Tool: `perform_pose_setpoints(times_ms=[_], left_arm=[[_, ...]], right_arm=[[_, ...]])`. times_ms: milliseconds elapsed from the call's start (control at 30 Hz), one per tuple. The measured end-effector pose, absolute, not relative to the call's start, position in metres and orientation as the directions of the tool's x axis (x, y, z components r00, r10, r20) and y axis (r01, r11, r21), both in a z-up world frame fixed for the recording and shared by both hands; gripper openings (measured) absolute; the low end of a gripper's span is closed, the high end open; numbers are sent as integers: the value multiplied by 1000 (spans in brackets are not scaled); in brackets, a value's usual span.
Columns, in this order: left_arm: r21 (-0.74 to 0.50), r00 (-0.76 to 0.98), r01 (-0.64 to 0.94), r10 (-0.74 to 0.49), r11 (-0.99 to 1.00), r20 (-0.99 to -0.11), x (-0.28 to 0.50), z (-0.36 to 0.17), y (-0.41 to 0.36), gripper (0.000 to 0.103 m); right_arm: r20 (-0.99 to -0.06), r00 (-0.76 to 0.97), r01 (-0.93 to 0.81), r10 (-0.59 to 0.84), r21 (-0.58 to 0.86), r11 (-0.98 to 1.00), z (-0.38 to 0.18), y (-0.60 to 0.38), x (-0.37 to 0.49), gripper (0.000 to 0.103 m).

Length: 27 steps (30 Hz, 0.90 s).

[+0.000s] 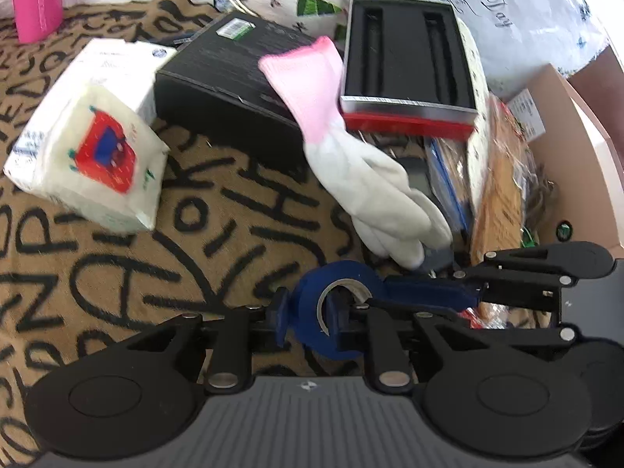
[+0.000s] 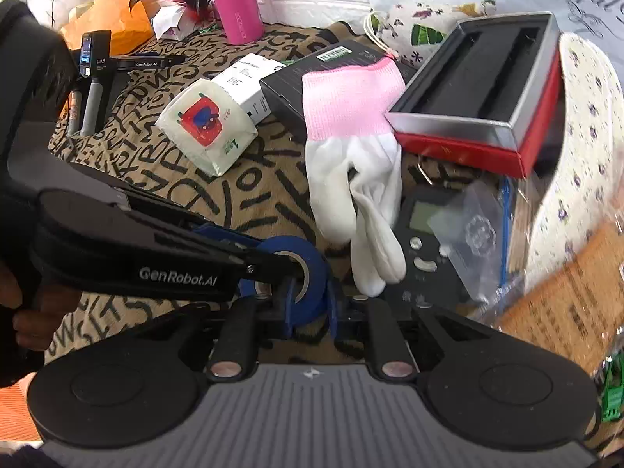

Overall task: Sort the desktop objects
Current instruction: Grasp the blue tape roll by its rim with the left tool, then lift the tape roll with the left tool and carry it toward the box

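Left gripper point(image 1: 308, 314) clamped on tape roll point(image 1: 337, 304) — blue fingers point(image 1: 280, 310) pinching the ring wall, one inside the core, one outside. Right gripper point(image 2: 310, 306) also closed on same roll, seen in right view point(image 2: 290, 273); its blue fingers point(image 2: 334, 304) squeezing the near edge. Both claws gripping one roll from opposite sides, left one coming in across the right view from the left.

Roll low over patterned cloth point(image 1: 117, 273) with black lettering, just in front of the clutter pile; contact with cloth can't be told.

Just beyond the roll: white glove with pink cuff point(image 1: 351, 148), draped down from black box point(image 1: 234, 89), fingertips ending near the roll. Open red-and-silver case point(image 1: 409, 74) with black foam insert, tilted, resting on stuff to the right. Under glove tips — black gadget with small screen and buttons point(image 2: 429, 230), partly under clear plastic bag point(image 2: 479, 234).

Left of black box: tissue pack point(image 1: 93, 163) with red print, white carton point(image 1: 121, 66) behind it, touching. Pink bottle point(image 2: 236, 0) upright at far edge. Hand point(image 2: 23, 312) on left gripper's handle, lower left of right view.
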<state>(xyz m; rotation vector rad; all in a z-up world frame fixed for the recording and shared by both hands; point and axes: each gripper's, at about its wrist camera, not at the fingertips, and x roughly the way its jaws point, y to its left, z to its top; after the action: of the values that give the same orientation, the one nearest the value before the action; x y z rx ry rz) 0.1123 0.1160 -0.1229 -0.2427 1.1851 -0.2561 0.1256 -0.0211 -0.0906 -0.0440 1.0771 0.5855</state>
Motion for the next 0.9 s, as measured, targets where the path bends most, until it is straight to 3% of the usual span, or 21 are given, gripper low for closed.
perform_pose_setpoints(times_ms=[333, 500, 900], left_arm=[[-315, 357, 9, -298, 949, -885, 77, -124, 92, 20], [-313, 364, 20, -298, 950, -883, 64, -116, 76, 21], [-302, 335, -29, -275, 953, -901, 43, -118, 75, 20]], right_arm=[[-846, 325, -478, 423, 239, 845, -87, -43, 86, 12], [-869, 282, -500, 407, 228, 835, -95, -43, 62, 6], [-844, 350, -486, 407, 208, 849, -77, -53, 42, 9]])
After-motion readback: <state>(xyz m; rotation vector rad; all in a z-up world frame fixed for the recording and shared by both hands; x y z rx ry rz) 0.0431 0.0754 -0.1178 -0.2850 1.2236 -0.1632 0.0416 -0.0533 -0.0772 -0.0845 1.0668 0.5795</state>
